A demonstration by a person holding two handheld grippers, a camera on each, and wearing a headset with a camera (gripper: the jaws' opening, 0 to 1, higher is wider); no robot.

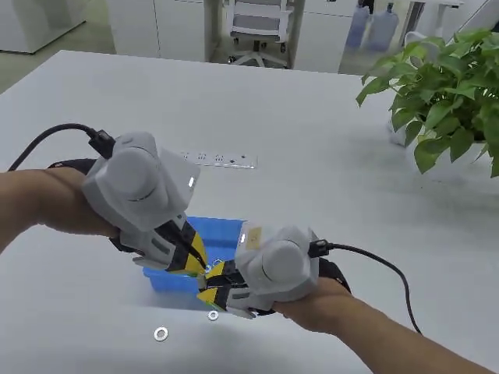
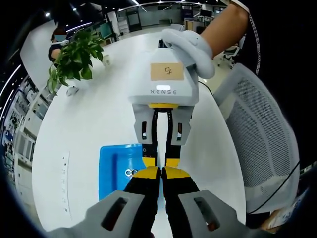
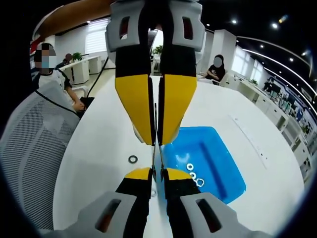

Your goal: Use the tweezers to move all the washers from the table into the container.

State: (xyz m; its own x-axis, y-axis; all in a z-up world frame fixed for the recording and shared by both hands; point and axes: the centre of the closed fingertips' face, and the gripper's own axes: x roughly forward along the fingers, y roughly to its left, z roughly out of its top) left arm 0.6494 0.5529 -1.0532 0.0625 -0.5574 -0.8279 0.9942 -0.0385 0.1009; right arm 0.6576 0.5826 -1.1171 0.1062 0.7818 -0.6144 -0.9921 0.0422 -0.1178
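Note:
The thin metal tweezers (image 3: 158, 157) run between the two grippers, which meet tip to tip over the near edge of the blue container (image 1: 226, 231). My left gripper (image 1: 200, 265) is shut on one end, and my right gripper (image 1: 209, 294) is shut on the other. In the right gripper view the left gripper (image 3: 154, 141) hangs from the top over my right gripper (image 3: 153, 173). Three washers (image 3: 194, 175) lie in the container (image 3: 218, 153). One washer (image 3: 132, 159) lies on the table beside it. Two washers (image 1: 160, 333) lie on the table near the front edge.
A potted plant (image 1: 448, 89) stands at the back right. A power strip (image 1: 218, 160) lies beyond the container. A cable (image 1: 374, 261) trails from the right gripper. A mesh chair (image 2: 257, 134) stands beside the table. People sit at desks in the background.

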